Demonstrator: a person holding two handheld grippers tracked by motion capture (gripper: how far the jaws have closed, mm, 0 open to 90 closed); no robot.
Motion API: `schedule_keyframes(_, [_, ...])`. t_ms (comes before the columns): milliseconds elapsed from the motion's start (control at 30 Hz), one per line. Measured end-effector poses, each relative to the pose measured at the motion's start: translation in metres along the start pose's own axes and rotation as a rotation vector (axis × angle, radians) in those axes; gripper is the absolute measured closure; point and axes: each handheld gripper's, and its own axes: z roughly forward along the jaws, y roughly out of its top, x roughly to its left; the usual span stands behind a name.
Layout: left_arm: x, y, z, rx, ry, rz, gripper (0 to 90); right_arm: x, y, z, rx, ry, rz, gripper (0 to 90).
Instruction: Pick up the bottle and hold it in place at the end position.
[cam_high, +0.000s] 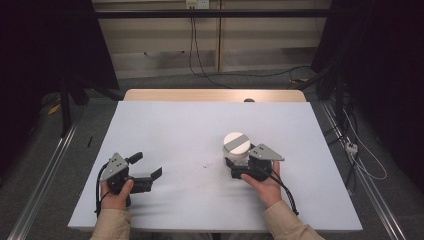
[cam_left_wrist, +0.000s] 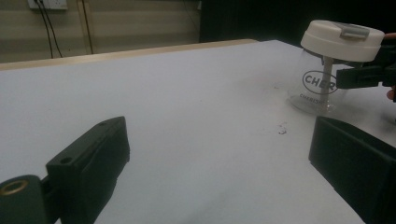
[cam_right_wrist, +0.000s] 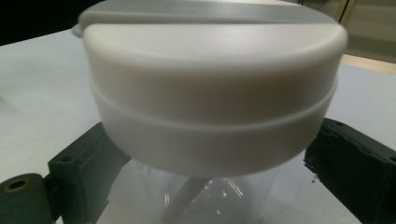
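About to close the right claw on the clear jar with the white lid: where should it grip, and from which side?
Grip the clear glass body just under the white lid, coming level from the person's side, where the right claw already straddles it. The jar stands upright, and its lid overhangs the narrower wall, so pads below the rim should seat better.

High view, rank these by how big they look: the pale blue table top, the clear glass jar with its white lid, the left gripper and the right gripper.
1. Pale blue table top, by far the largest.
2. Left gripper and right gripper: they look alike, so no ranking between them.
3. Clear glass jar with white lid, slightly smaller, though partly hidden by the right gripper.
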Motion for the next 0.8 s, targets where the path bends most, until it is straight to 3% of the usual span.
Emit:
schedule_keyframes(400, [0.000, 0.000, 0.001, 0.002, -0.001, -0.009, 4.9, 0.001, 0.002, 0.013, 0.020, 0.030, 0.015, 17.0])
schedule_keyframes(800, [0.001, 0.000, 0.001, 0.000, -0.003, -0.007, 4.9, 0.005, 0.007, 0.015, -0.005, 0.055, -0.046, 18.7])
